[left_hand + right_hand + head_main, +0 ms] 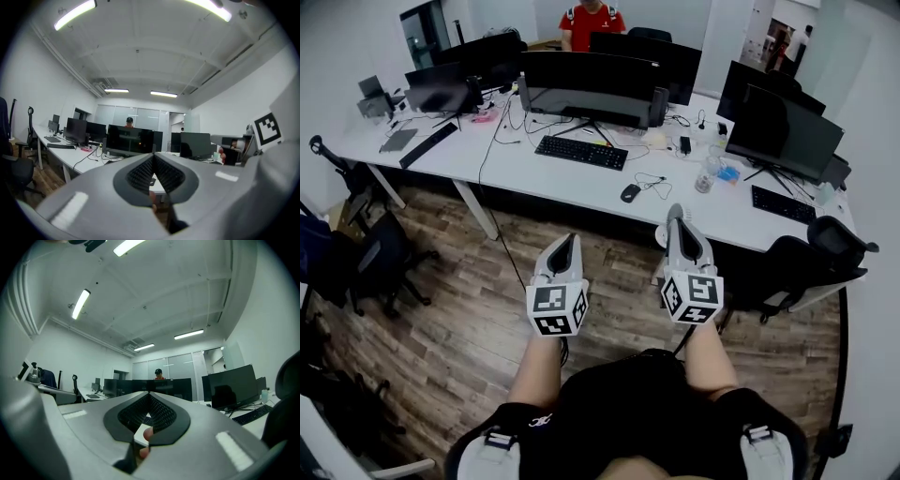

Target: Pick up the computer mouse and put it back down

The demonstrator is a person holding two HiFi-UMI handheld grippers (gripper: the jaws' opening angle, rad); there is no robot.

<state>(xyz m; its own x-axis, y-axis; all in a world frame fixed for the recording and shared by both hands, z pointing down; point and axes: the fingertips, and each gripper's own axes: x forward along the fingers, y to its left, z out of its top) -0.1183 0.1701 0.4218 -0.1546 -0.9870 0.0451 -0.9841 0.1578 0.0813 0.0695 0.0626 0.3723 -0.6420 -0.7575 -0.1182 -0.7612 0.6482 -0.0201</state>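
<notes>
In the head view, the mouse (630,193) is seen lying on the desk (546,174), well apart from the left gripper (571,241) and right gripper (676,215). In the left gripper view, the jaws are seen clenched together, empty. In the right gripper view, the jaws are likewise clenched on nothing.

The person holds both grippers out in front, side by side and apart, each pointing forward and about level. The left gripper (567,242) has its jaws closed tip to tip with nothing between them, and its marker cube (556,310) faces up toward the head camera. The right gripper (676,214) reaches slightly further ahead, its jaws likewise together and empty. The bare left forearm (540,370) and right forearm (710,358) run back to the body.
</notes>
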